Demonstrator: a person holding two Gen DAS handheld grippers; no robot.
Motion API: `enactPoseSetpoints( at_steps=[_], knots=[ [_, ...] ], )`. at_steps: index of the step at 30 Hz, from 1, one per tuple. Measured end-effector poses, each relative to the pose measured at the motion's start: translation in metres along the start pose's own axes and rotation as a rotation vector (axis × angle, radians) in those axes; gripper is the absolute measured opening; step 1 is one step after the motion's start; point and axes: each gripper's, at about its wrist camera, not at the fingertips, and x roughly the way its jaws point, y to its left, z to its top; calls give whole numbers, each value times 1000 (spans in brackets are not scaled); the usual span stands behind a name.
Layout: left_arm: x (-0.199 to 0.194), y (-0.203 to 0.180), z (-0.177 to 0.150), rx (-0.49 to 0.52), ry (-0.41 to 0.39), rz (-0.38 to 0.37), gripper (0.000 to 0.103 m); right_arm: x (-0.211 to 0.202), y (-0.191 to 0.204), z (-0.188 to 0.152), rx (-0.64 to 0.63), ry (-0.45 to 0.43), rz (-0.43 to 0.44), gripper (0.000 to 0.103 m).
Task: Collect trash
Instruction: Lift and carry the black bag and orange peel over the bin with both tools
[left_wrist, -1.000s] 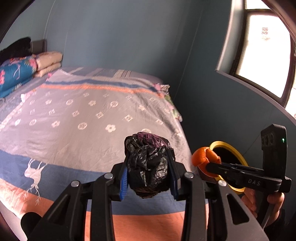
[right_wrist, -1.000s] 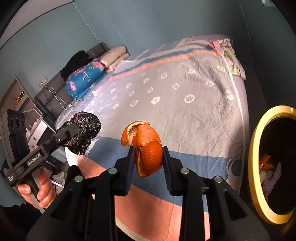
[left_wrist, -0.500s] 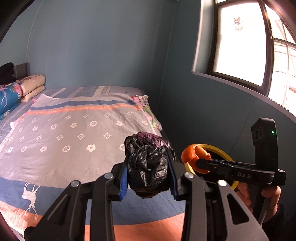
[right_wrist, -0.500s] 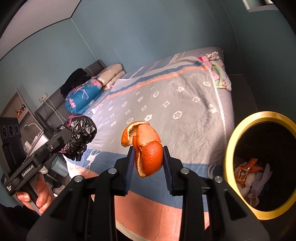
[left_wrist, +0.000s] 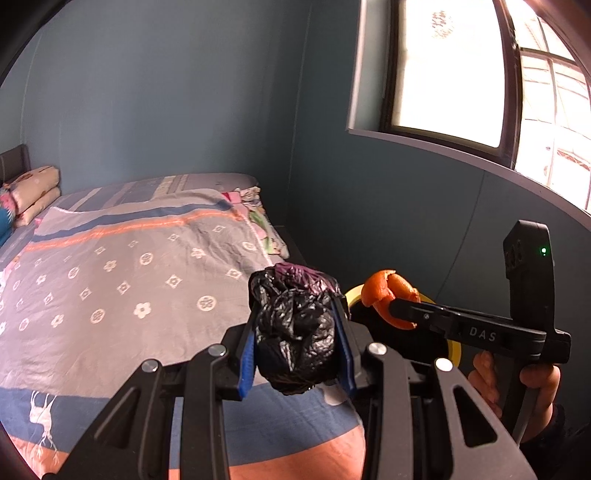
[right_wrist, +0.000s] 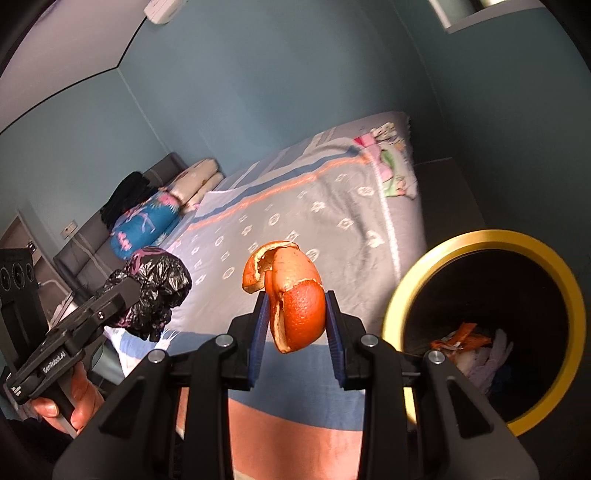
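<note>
My left gripper (left_wrist: 297, 352) fingers clamped on a crumpled black plastic bag (left_wrist: 295, 332), my right gripper (right_wrist: 295, 332) fingers clamped on curled orange peel (right_wrist: 293, 299), yellow-rimmed black bin (right_wrist: 402, 288) beside the bed's (right_wrist: 332, 221) edge

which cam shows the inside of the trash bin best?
Right wrist. The yellow-rimmed trash bin faces the camera with its mouth open, so the orange peel scraps and pale wrappers at the bottom are visible. In the left wrist view only slivers of its yellow rim show behind the right claw; the contents are hidden.
</note>
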Motion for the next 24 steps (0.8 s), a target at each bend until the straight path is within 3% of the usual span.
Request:
enactPoseSetpoints(
  at_steps=[16,24],
  knots=[
    [82,-62,8,84,66,-89,33,-38,-73,8,77,-89,-202,30],
    [140,-81,3,29,114,-148,33,-29,-112,17,127,-77,-257,30]
  ],
)
